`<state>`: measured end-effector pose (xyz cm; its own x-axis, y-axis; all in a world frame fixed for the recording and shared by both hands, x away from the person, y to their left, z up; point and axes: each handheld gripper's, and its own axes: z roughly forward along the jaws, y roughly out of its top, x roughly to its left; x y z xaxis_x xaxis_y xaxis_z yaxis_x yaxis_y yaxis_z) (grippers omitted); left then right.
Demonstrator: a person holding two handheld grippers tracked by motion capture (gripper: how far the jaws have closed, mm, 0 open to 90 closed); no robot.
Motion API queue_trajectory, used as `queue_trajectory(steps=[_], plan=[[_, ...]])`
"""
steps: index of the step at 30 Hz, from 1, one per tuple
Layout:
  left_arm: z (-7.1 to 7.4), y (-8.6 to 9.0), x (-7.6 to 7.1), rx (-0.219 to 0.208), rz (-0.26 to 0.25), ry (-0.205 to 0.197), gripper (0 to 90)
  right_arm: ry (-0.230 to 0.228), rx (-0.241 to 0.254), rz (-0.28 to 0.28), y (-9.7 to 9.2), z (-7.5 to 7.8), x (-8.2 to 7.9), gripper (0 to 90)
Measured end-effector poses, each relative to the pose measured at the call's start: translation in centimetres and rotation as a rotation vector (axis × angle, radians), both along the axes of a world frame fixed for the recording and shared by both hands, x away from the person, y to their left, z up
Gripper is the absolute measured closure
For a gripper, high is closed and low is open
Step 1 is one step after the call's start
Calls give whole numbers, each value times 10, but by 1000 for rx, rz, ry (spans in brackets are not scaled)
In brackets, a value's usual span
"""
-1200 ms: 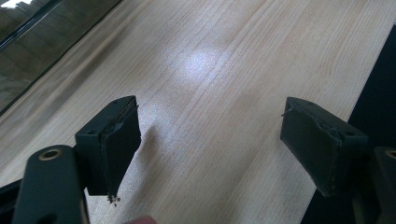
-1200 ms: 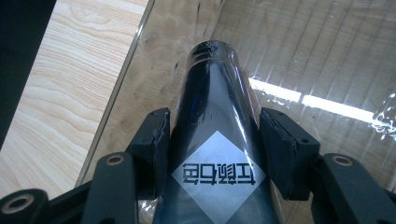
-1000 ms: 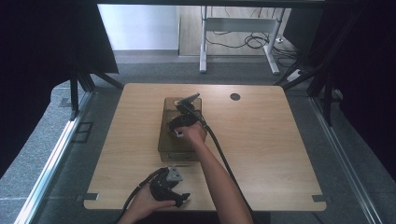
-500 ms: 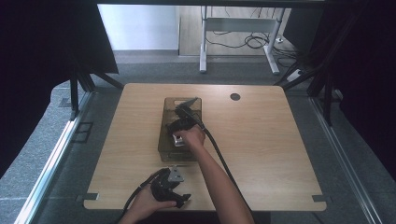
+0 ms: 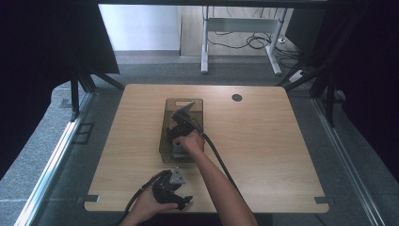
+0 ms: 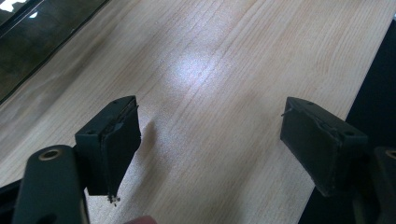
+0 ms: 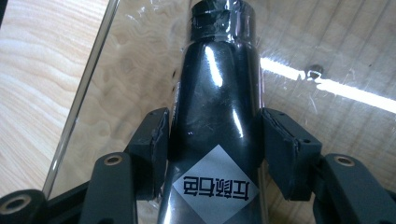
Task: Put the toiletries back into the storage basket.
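Note:
A smoky clear bin (image 5: 165, 141) stands in the middle of the wooden table (image 5: 282, 141). My right gripper (image 5: 181, 125) reaches down into it. In the right gripper view, the right gripper (image 7: 212, 149) is shut on a glossy black bottle (image 7: 217, 107) with a white diamond label. Both pads press the bottle's sides, above the bin's clear floor and beside its wall (image 7: 84, 88). My left gripper (image 5: 181, 201) rests by the table's near edge, held in a hand. In the left gripper view, the left gripper (image 6: 210, 135) stands open over bare wood (image 6: 224, 56).
A round cable hole (image 5: 236, 97) sits at the table's far side, right of the bin. Beyond the table stands a white desk frame (image 5: 235, 28) with cables on the floor. Dark curtains hang on both sides. The right gripper's cable (image 5: 219, 157) trails along the forearm.
The right hand and gripper have shifted toward the near side and lower into the bin. The left gripper has stayed put.

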<state>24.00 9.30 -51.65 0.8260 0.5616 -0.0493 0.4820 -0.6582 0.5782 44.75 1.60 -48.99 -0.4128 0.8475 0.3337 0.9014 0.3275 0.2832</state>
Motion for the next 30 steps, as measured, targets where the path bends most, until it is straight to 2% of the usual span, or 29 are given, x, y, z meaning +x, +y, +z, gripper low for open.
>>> queue_trajectory(steps=[4,8,11,17,20,24,30], plan=[[0,0,0,2,1,1,203,-9,-8,13,0,2,-3,441],[-2,-2,0,3,-4,2,203,3,8,16,-1,2,-4,435],[-2,-2,0,9,-11,3,203,10,48,20,-3,7,-5,440],[-1,-3,-1,5,-9,3,203,23,77,40,-7,12,-7,423],[-2,-4,-1,8,-13,7,203,24,73,53,-7,13,-8,417],[-3,-4,-1,13,-14,11,202,35,44,96,-7,11,-10,402],[-3,-4,-1,10,-12,11,203,19,59,106,-9,16,-12,406]])
